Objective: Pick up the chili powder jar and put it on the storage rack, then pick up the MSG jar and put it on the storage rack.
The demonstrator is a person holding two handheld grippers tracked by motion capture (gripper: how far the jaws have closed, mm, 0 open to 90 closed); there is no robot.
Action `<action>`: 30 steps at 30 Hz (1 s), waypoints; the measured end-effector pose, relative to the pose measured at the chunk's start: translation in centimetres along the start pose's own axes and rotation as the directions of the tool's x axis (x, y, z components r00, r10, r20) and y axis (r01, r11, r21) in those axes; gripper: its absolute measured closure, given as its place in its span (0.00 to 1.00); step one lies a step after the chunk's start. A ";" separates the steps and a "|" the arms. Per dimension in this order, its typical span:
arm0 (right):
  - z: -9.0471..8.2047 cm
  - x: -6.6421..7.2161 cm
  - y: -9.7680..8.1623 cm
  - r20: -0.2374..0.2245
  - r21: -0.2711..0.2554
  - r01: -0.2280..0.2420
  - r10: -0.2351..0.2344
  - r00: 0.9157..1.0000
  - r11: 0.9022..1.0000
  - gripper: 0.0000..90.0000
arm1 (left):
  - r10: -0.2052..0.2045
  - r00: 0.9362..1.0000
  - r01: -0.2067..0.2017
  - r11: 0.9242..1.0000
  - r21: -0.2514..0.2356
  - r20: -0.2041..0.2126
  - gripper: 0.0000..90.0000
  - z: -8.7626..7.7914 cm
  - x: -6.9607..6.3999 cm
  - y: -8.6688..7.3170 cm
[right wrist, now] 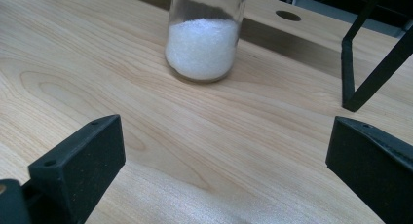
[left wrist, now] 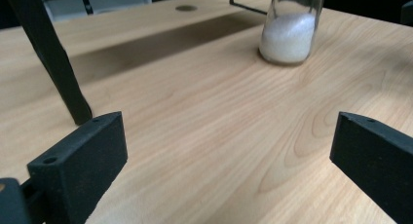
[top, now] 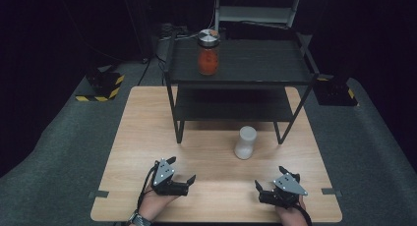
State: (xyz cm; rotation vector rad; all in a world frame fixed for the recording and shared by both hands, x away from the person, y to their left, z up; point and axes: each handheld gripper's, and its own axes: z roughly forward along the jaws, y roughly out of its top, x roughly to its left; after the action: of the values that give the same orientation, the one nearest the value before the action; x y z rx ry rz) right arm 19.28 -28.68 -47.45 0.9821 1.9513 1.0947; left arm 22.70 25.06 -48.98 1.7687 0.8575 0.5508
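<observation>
The jar of white grains stands upright on the wooden table, just in front of the black shelf rack and near its right front leg; it is the thing closest to both of your grippers, a little nearer the right one. From the right gripper view the jar looks like clear glass, partly filled with white granules; judge it stiff, smooth and likely slippery, moderately heavy for its size, and breakable if it tips or knocks against the rack. You would do best to take it around the body, level with the fill or just above it, where the wall looks straight and the weight sits low; a grip near the top would let it swing. Your left gripper rests low over the near edge of the table with its jaws spread wide and nothing between them; your right gripper sits likewise, jaws wide and empty, well short of the jar. A second jar with orange contents stands on the rack's top shelf, well apart from your hands; the left gripper view shows the white jar ahead to its right.
</observation>
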 end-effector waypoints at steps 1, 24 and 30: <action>0.0 0.0 0.0 0.001 0.000 0.000 0.000 1.000 1.000 0.00 | 0.002 1.000 -0.002 1.000 0.008 -0.002 0.00 0.0 0.0 -0.1; 0.0 -0.1 0.0 -0.005 0.001 -0.004 0.004 1.000 1.000 0.00 | 0.053 0.998 -0.050 0.997 0.059 -0.045 0.01 -0.6 -0.9 0.2; 0.0 -0.2 0.1 -0.010 0.003 -0.002 0.002 1.000 1.000 0.00 | 0.061 0.997 -0.058 0.996 0.064 -0.045 0.01 -1.0 -1.1 0.1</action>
State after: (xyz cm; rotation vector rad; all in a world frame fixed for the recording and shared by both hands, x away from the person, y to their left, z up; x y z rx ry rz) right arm 19.42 -28.82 -47.38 0.9825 1.9606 1.1001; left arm 21.33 24.78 -48.46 1.8498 0.8655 0.6119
